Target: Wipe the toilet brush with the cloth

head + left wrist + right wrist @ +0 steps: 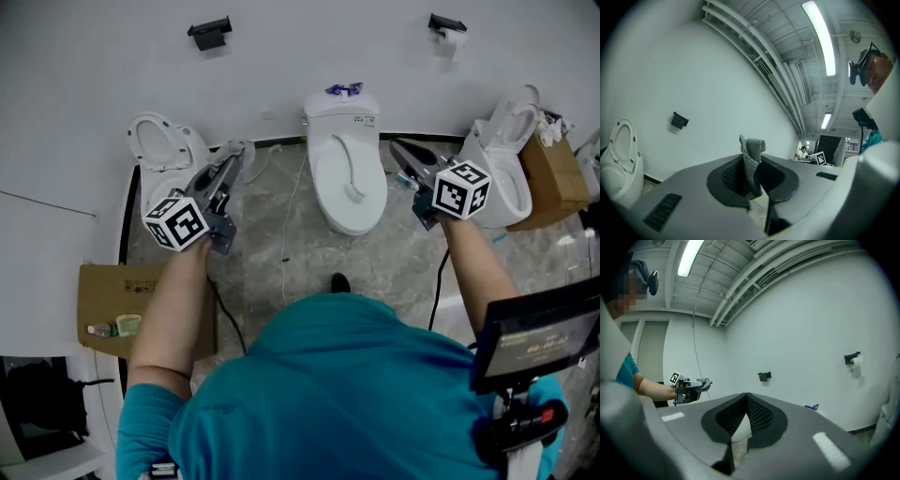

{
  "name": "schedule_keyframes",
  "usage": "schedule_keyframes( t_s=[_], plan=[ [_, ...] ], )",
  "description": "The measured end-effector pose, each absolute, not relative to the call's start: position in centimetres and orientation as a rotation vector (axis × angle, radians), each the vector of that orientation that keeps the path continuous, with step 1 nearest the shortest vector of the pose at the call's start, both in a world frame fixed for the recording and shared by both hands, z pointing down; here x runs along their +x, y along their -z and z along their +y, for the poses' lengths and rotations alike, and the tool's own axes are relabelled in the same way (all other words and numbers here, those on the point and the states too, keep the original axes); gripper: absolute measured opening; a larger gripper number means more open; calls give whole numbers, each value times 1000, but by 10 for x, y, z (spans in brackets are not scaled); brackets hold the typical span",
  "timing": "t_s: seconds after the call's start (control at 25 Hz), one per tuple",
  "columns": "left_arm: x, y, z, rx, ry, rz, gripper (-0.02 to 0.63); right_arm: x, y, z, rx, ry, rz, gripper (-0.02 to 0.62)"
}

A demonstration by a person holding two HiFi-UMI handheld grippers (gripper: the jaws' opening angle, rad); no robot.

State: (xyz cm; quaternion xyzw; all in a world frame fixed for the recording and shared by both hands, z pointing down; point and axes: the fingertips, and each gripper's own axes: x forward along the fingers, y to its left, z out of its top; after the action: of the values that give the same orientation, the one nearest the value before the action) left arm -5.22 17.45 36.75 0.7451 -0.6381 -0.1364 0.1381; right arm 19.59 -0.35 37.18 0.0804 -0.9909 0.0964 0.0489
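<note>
The grey knitted cloth (752, 150) is pinched between the jaws of the left gripper (751, 183), and its lower end is hidden down between them. In the head view the right gripper (398, 148) and its marker cube cover part of the white toilet on the right (514, 141), which itself hides part of a brown cardboard box (555, 173). The small blue thing (343, 90) on the tank of the middle white toilet (347, 178) is too small to identify. A black screen on a stand (534, 342) is cut off by the right edge.

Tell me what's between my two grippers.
In the head view, a white toilet with its lid down stands between the left gripper and the right gripper.
</note>
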Motion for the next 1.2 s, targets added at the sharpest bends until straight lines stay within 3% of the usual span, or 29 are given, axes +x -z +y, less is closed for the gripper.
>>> schedule_keyframes(
  t_s=[0.64, 1.2],
  plan=[
    [-133, -384, -5, 2036, 281, -1944, 49, 56, -386, -189, -50, -251, -3057, 3],
    [-146, -441, -168, 2254, 153, -1565, 49, 77, -460, -263, 349, -286, -2951, 5]
  ],
)
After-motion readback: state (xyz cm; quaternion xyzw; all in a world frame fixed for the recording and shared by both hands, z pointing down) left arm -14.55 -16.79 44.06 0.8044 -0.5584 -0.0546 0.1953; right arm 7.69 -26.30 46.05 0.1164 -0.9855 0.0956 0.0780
